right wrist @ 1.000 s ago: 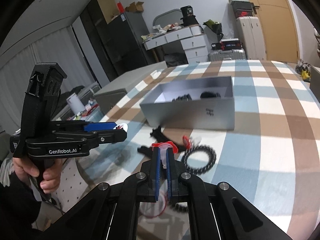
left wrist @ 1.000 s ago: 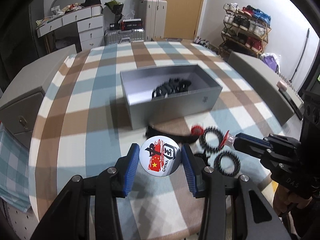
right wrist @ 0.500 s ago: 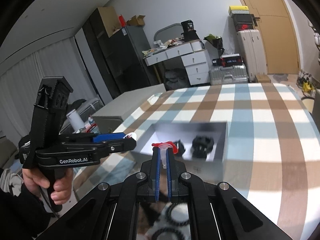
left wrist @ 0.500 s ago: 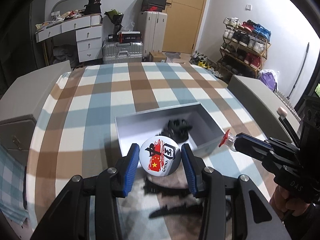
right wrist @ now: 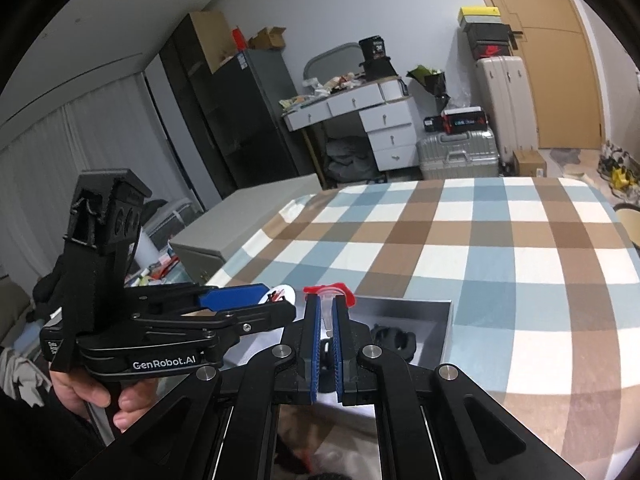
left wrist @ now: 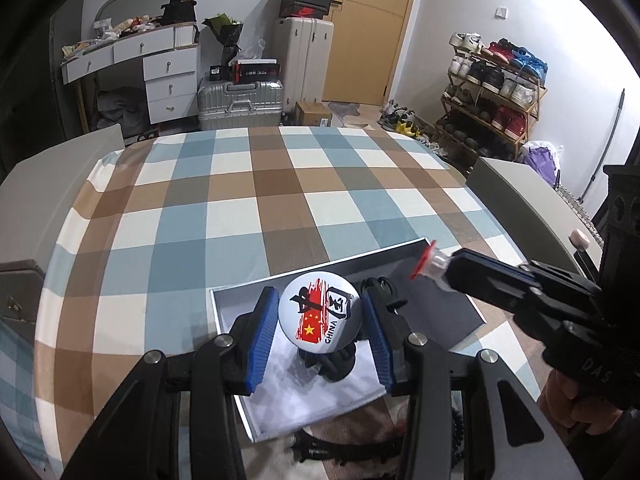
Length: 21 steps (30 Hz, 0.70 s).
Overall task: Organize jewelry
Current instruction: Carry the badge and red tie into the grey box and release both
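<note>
Low in the left wrist view, the left gripper is clamped on a round badge over the open grey box. The right gripper, bottom centre of its view, pinches a small clear red-capped piece above that box, where black hair clips lie on the checked tablecloth.

Blue-brown checked tablecloth; grey box.

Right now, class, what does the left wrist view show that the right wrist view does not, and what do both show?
Only the left wrist view shows the shoe rack and the printed face of the round badge held in the left gripper. Only the right wrist view shows the dark cabinet and the curtains. Both show the grey box, the checked cloth and the right gripper shut on a red-topped clear piece.
</note>
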Tool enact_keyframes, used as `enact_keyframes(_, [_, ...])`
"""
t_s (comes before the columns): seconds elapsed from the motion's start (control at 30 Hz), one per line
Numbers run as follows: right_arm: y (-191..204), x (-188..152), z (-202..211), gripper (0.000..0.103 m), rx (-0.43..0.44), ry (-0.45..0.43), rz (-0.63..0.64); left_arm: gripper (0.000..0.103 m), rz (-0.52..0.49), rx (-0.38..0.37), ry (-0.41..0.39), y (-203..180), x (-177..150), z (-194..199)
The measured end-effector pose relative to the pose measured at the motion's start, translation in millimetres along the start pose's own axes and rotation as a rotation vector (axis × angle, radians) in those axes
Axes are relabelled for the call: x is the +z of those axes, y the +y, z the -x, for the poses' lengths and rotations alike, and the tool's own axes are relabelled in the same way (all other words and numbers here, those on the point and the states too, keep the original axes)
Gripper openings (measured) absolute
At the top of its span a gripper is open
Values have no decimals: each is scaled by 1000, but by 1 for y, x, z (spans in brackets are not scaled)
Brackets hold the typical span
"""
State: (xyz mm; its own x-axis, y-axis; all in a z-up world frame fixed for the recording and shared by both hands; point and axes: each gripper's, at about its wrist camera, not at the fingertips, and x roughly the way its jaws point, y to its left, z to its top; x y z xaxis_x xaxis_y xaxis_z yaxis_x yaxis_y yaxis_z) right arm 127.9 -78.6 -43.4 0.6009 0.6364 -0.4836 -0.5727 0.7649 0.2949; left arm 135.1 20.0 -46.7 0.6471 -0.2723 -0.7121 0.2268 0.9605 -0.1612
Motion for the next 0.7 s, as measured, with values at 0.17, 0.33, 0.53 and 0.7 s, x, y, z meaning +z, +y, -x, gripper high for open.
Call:
enact_keyframes(0.17, [-3,2,-18,5,9,29,4,37,-3,-14,15,2,1,-9])
enact_keyframes(0.33, [-7,2,-30,5,-2,55,-4,37,-1,-29,35,5,1,-14])
enact_keyframes(0.53, [-9,1,-38,5,-7,71,-4,37,2,-31,46,8,-1,-18])
enact_keyframes(0.7, [-12,-1,-45,5,-19,102,-26,37,-2,-40,49,12,0,-20])
